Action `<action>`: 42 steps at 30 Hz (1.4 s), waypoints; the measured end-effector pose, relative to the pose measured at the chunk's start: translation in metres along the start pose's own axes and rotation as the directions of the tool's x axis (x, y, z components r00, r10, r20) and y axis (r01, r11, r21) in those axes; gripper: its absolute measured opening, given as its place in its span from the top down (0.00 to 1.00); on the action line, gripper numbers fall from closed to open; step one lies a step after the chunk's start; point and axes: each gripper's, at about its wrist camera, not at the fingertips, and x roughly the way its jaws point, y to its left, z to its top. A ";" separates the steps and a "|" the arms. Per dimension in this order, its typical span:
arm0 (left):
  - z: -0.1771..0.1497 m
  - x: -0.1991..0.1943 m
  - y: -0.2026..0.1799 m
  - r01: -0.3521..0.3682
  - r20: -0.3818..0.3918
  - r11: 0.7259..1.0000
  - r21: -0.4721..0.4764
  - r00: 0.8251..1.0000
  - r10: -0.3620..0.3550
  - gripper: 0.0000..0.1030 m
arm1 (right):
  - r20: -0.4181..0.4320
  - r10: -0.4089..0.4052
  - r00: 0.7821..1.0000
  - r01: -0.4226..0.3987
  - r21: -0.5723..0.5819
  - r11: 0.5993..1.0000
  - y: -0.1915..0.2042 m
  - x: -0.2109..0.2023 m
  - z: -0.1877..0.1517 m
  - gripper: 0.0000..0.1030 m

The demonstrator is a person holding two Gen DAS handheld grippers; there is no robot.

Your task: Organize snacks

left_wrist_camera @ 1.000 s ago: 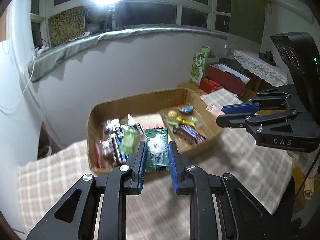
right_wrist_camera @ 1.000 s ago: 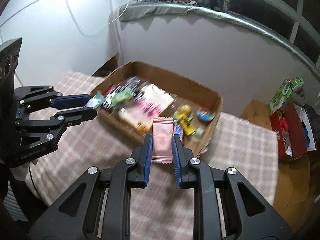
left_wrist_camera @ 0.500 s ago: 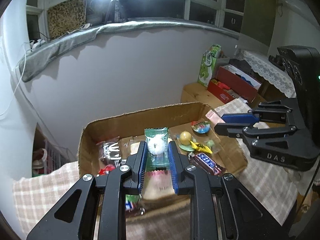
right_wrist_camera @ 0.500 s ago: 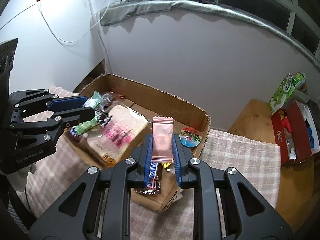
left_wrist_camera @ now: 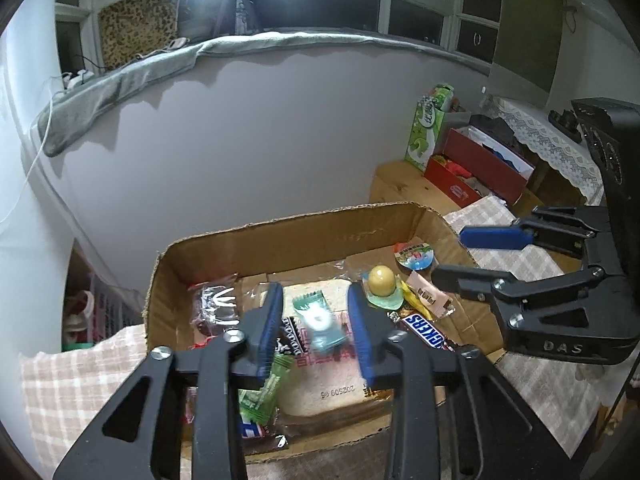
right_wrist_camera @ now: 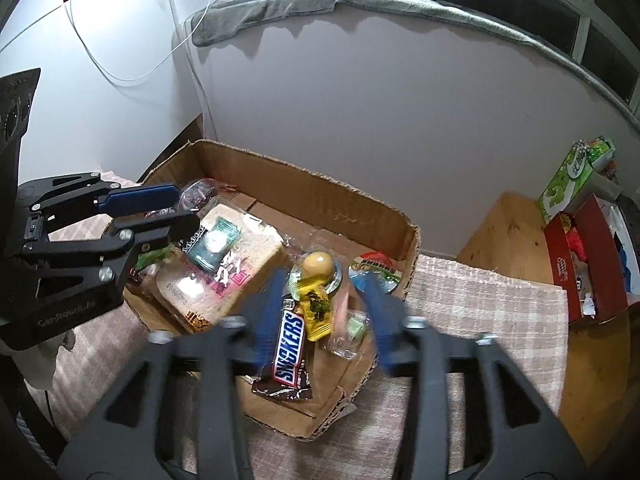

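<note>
A cardboard box [left_wrist_camera: 280, 236] [right_wrist_camera: 320, 196] sits on a checked cloth and holds snacks: a bread pack [left_wrist_camera: 324, 384] [right_wrist_camera: 224, 276], a Snickers bar [left_wrist_camera: 428, 332] [right_wrist_camera: 290, 344], a yellow egg toy [left_wrist_camera: 380, 278] [right_wrist_camera: 316, 266]. My left gripper [left_wrist_camera: 316, 324] is open over the box; a green packet [left_wrist_camera: 320, 320] [right_wrist_camera: 214, 244], blurred, lies loose on the bread between its fingers. My right gripper [right_wrist_camera: 324, 312] is open over the box's right part; a pink packet [left_wrist_camera: 430, 298] lies in the box, blurred in the right wrist view [right_wrist_camera: 344, 312].
A wall rises just behind the box. A wooden stand [right_wrist_camera: 508, 236] to the right carries a red box [right_wrist_camera: 580, 256] and a green carton [right_wrist_camera: 568, 176]. The checked cloth [right_wrist_camera: 480, 300] extends right of the box. A grey blanket [left_wrist_camera: 160, 64] lies on the window ledge.
Both grippers moved forward over the box and opened. The green packet left the left fingers and dropped onto the bread; the pink packet left the right fingers and landed in the box.
</note>
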 end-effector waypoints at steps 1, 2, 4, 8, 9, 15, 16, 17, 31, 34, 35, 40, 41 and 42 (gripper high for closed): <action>0.000 -0.002 0.000 -0.004 0.003 1.000 0.001 1.000 0.004 0.68 | 0.001 0.002 1.000 -0.002 -0.001 1.000 0.001 -0.002 0.000 0.49; 0.000 -0.004 0.000 -0.008 0.007 1.000 0.001 1.000 0.008 0.68 | 0.004 0.000 1.000 0.000 -0.003 1.000 0.002 -0.004 0.000 0.49; 0.000 -0.008 0.001 -0.012 0.015 1.000 0.000 1.000 0.012 0.64 | 0.011 -0.004 1.000 0.005 -0.008 1.000 0.003 -0.009 0.000 0.45; -0.002 -0.020 -0.002 -0.023 0.037 1.000 0.005 0.999 0.023 0.52 | 0.040 -0.015 0.999 0.015 -0.008 1.000 0.006 -0.020 -0.002 0.26; -0.002 -0.021 -0.002 -0.024 0.039 1.000 0.004 0.999 0.024 0.52 | 0.043 -0.015 0.999 0.015 -0.008 1.000 0.007 -0.022 -0.002 0.24; -0.008 -0.032 0.000 -0.039 0.046 0.999 -0.013 0.998 0.039 0.38 | 0.064 -0.045 0.997 0.047 -0.026 0.999 0.016 -0.034 -0.009 0.13; -0.009 -0.033 0.001 -0.040 0.046 0.999 -0.018 0.998 0.040 0.37 | 0.066 -0.046 0.997 0.047 -0.026 0.999 0.017 -0.036 -0.011 0.12; -0.010 -0.035 0.001 -0.041 0.045 0.999 -0.024 0.998 0.042 0.35 | 0.067 -0.045 0.997 0.046 -0.023 0.999 0.019 -0.038 -0.013 0.12; -0.046 -0.086 0.003 -0.084 0.140 0.992 -0.098 0.985 0.097 0.33 | 0.184 -0.095 0.978 0.081 0.085 0.993 0.026 -0.087 -0.043 0.10; -0.055 -0.101 -0.001 -0.093 0.184 0.989 -0.117 0.976 0.113 0.33 | 0.226 -0.119 0.967 0.097 0.109 0.989 0.028 -0.101 -0.051 0.02; -0.057 -0.105 -0.001 -0.096 0.194 0.988 -0.122 0.974 0.118 0.29 | 0.242 -0.125 0.962 0.099 0.116 0.988 0.030 -0.106 -0.053 0.01; -0.069 -0.122 -0.007 -0.105 0.243 0.985 -0.140 0.960 0.136 0.23 | 0.284 -0.168 0.944 0.136 0.130 0.982 0.039 -0.121 -0.065 0.00; -0.070 -0.125 -0.008 -0.107 0.250 0.984 -0.143 0.958 0.141 0.23 | 0.289 -0.176 0.941 0.144 0.128 0.981 0.042 -0.124 -0.067 0.00; -0.072 -0.127 -0.008 -0.105 0.252 0.984 -0.145 0.958 0.140 0.22 | 0.291 -0.182 0.939 0.150 0.127 0.980 0.043 -0.126 -0.069 0.00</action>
